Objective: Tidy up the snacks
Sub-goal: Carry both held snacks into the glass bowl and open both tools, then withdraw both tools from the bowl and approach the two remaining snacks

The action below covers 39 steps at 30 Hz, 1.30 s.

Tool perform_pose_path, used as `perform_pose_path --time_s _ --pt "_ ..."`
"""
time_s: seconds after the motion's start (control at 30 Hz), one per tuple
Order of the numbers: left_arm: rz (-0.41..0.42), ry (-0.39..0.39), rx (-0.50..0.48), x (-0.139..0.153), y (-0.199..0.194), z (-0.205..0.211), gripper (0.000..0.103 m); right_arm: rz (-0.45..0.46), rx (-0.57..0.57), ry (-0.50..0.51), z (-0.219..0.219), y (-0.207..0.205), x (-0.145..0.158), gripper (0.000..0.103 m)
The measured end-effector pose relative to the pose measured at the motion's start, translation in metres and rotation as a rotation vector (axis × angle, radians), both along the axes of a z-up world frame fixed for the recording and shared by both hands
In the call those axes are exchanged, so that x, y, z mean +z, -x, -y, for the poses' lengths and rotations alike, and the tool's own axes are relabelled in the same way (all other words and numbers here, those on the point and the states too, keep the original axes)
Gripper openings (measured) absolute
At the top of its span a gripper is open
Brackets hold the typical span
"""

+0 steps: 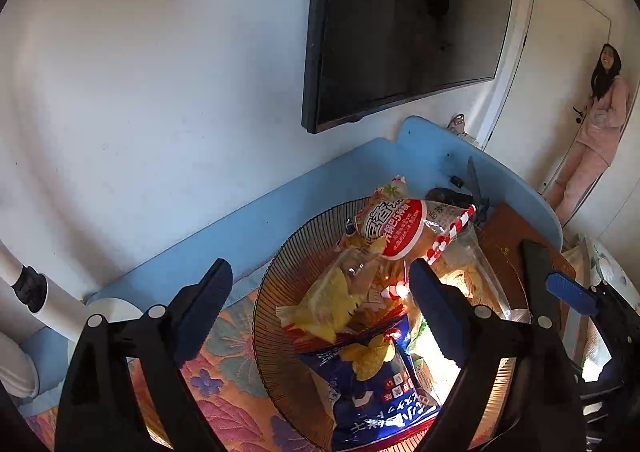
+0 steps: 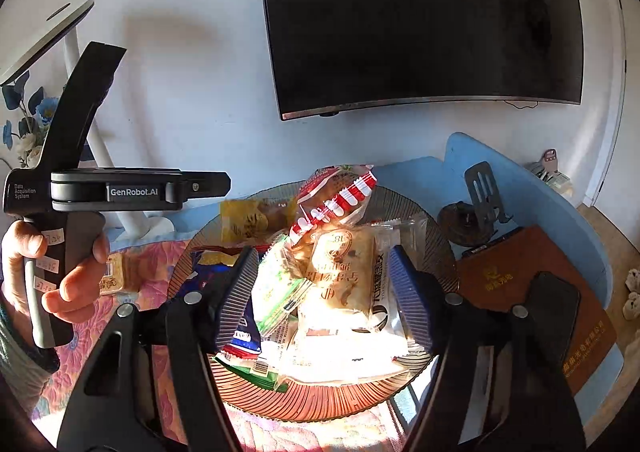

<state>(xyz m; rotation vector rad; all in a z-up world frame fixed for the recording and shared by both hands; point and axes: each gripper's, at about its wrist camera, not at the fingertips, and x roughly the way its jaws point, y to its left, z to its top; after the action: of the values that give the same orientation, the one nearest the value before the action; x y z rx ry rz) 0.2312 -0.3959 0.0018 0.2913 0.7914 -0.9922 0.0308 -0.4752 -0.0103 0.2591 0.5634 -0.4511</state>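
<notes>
I see the ribbed glass bowl (image 2: 434, 236) sitting mid-tabletop, the blue raised rim (image 1: 256, 219) close behind it and a brown box (image 2: 532, 292) crowding its right side; floral cloth toward the left edge is freer. Snack packets (image 2: 340, 272) heap in the bowl, crinkly, sunlit. My right gripper (image 2: 324, 300) hangs above them, jaws parted, empty; the left gripper (image 1: 316, 292) stands wide, empty.
</notes>
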Motion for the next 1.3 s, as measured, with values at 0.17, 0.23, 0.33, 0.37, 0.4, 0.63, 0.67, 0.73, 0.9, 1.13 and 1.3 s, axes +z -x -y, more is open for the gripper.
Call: perform_pose_path --time_s 0.17,0.23,0.33,0.37,0.4,0.63,0.67,0.73,0.9,1.13,1.3 --pt "-0.027 0.064 0.044 -0.009 0.022 -0.080 0.081 0.024 0.038 -0.043 -0.018 0.026 -0.003 0.069" --pt "-0.005 0.065 0.082 -0.011 0.043 -0.123 0.087 0.032 0.104 -0.068 -0.041 0.032 0.000 0.071" --pt "0.055 0.033 0.183 -0.029 0.080 -0.196 0.092 0.015 0.255 -0.094 -0.098 0.029 -0.007 0.083" --pt "0.059 0.013 0.230 -0.039 0.092 -0.222 0.092 -0.003 0.306 -0.098 -0.120 0.027 -0.014 0.086" --pt "0.050 -0.013 0.283 -0.053 0.100 -0.249 0.092 -0.030 0.357 -0.103 -0.145 0.021 -0.022 0.087" --pt "-0.101 -0.100 0.610 -0.127 0.100 -0.390 0.092 -0.179 0.398 -0.081 -0.222 -0.049 -0.073 0.088" --pt "-0.134 -0.041 0.619 -0.126 0.098 -0.400 0.093 -0.192 0.383 -0.098 -0.220 -0.053 -0.082 0.090" --pt "-0.171 0.016 0.644 -0.127 0.091 -0.407 0.096 -0.275 0.325 -0.148 -0.209 -0.059 -0.096 0.090" --pt "-0.104 -0.052 0.656 -0.127 0.097 -0.393 0.096 -0.256 0.287 -0.201 -0.195 -0.053 -0.098 0.100" --pt "-0.072 -0.113 0.659 -0.126 0.103 -0.386 0.097 -0.307 0.296 -0.079 -0.216 -0.058 -0.096 0.100" --pt "-0.083 -0.131 0.656 -0.129 0.101 -0.384 0.098 -0.301 0.322 0.008 -0.231 -0.057 -0.093 0.100"
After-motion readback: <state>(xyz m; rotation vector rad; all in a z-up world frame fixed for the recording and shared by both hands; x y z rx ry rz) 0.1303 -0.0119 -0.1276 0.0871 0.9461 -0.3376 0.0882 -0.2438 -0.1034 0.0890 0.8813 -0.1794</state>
